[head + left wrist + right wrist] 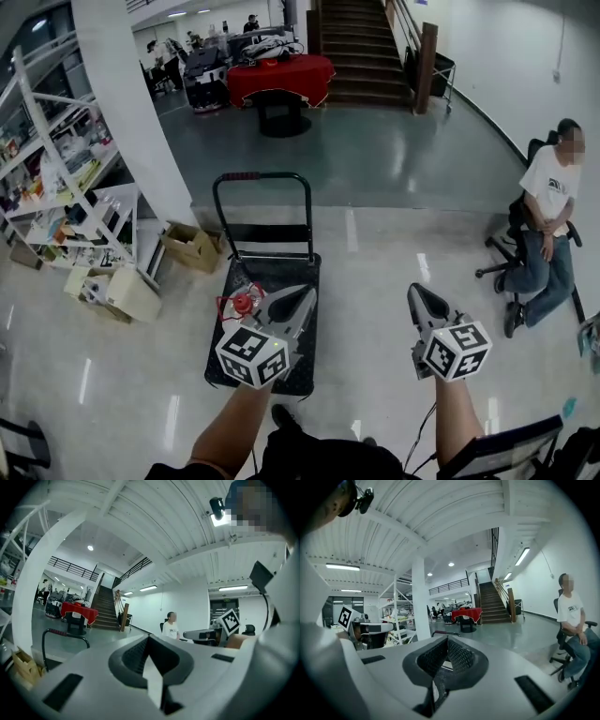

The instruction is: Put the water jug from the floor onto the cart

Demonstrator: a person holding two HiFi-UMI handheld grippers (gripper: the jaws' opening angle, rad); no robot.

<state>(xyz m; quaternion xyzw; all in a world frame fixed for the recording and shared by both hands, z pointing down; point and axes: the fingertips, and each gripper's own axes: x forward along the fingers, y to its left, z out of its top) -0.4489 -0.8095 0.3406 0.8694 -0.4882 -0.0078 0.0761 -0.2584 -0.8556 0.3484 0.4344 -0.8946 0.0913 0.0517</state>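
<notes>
The black flat cart (pixel 281 272) with its upright push handle (pixel 262 178) stands on the floor straight ahead. On its left edge sits a clear thing with a red top (pixel 242 303), seemingly the water jug, half hidden by my left gripper. My left gripper (pixel 307 292) hovers over the cart deck, shut and empty. The right gripper (pixel 415 291) hangs over bare floor right of the cart, also shut with nothing held. In both gripper views the jaws (pixel 149 638) (pixel 447 639) point level across the hall and meet at the tips.
A white pillar (pixel 131 103), shelving (pixel 56 187) and cardboard boxes (pixel 192 246) stand left of the cart. A person sits on an office chair (pixel 544 234) at the right. Farther off are a red-clothed table (pixel 279 77) and a staircase (pixel 361 47).
</notes>
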